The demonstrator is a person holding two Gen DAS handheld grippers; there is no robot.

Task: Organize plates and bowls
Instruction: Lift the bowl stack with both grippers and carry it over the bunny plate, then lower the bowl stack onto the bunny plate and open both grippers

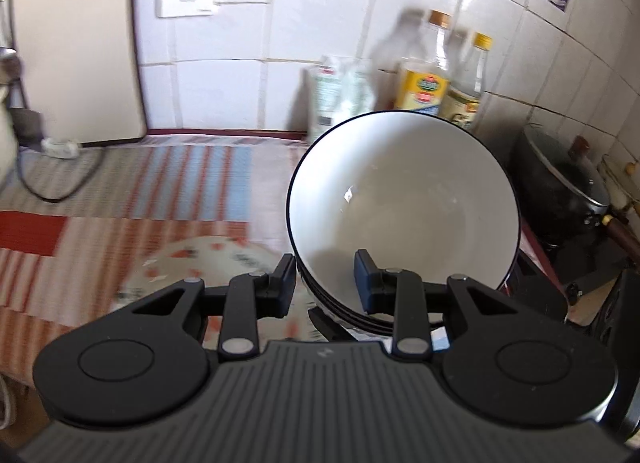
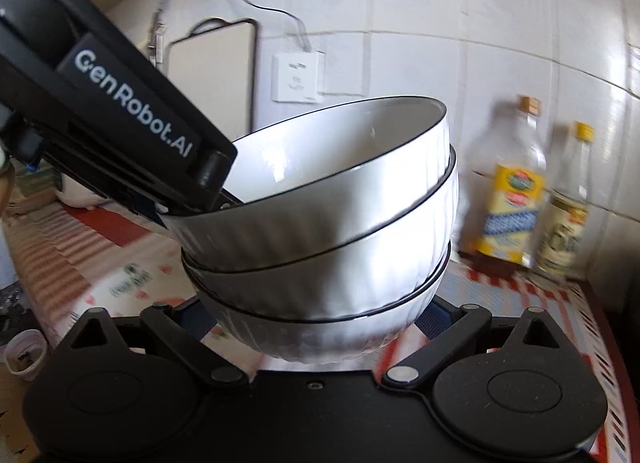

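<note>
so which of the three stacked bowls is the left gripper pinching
The top bowl: the left gripper straddles its rim, one finger inside. The two beneath are untouched by it.

The left gripper (image 1: 324, 283) reaches forward with its two fingers spread a short way apart, one outside and one inside the near rim of the top bowl (image 1: 404, 199), clamped on it. In the right wrist view its body enters from 10 o'clock, slanting down. The right gripper (image 2: 316, 315) points level, fingers spread wide at 9 and 3 o'clock, cradling the bottom bowl (image 2: 320, 339) of the stack.
</note>
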